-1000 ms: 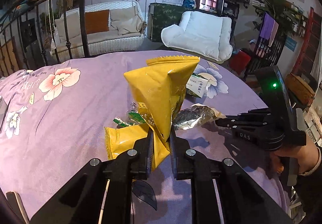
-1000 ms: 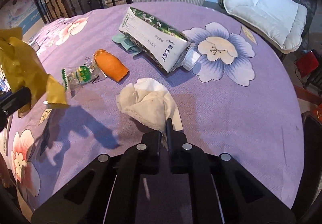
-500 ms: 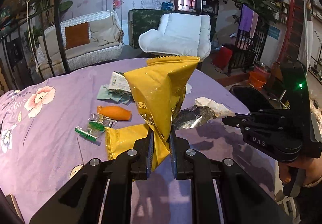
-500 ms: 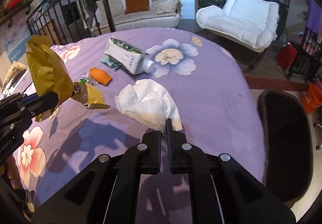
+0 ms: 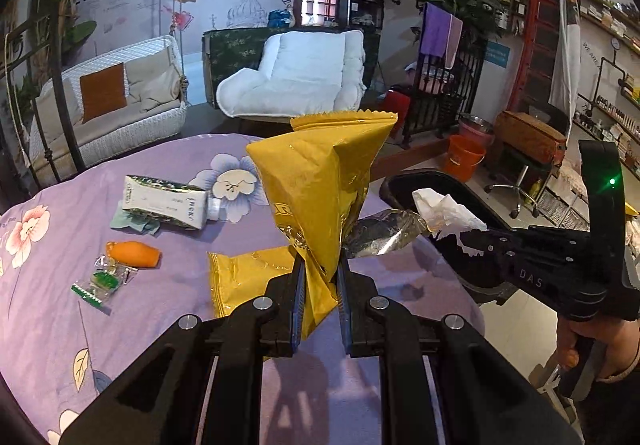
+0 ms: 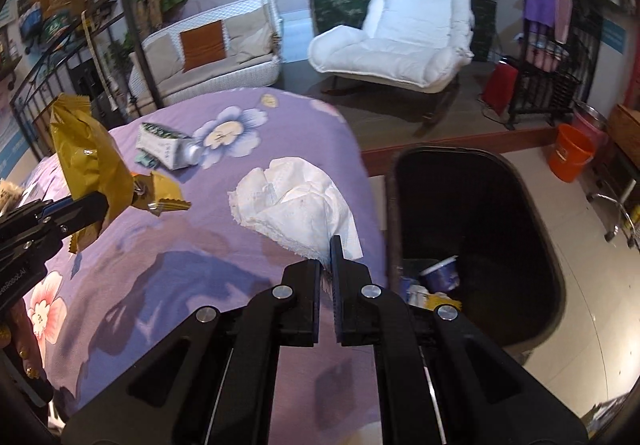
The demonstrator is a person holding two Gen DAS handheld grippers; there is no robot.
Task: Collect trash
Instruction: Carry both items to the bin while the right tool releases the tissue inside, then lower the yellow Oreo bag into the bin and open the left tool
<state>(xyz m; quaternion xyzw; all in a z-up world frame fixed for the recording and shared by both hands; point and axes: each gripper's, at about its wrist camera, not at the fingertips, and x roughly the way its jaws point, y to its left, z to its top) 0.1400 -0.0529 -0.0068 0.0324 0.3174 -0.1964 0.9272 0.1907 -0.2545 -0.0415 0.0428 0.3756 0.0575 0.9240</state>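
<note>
- The jaws of the left gripper (image 5: 320,277) pinch a yellow wrapper (image 5: 320,197) by its lower end, so it stands up clear of the counter (image 5: 52,285).
- The jaws of the right gripper (image 6: 326,265) are pressed together on a corner of a white tissue (image 6: 292,205), held in the air near the counter's edge.
- A black bin (image 6: 472,229) stands on the floor just beside the counter; a cup and scraps lie at its bottom.
- On the purple flowered cloth lie a second yellow packet (image 5: 244,277), an orange piece (image 5: 134,253), a clear green wrapper (image 5: 100,283) and a white tube (image 5: 166,201) on a bit of green paper.
- The step in hand looks like the carry: both loads are lifted and face the bin, neither yet over its mouth.
- The next move calls for bringing each load over the opening before the jaws spread. The tissue is nearer.
- Both loads are light and may drift or cling to the pads, so release them low.
</note>
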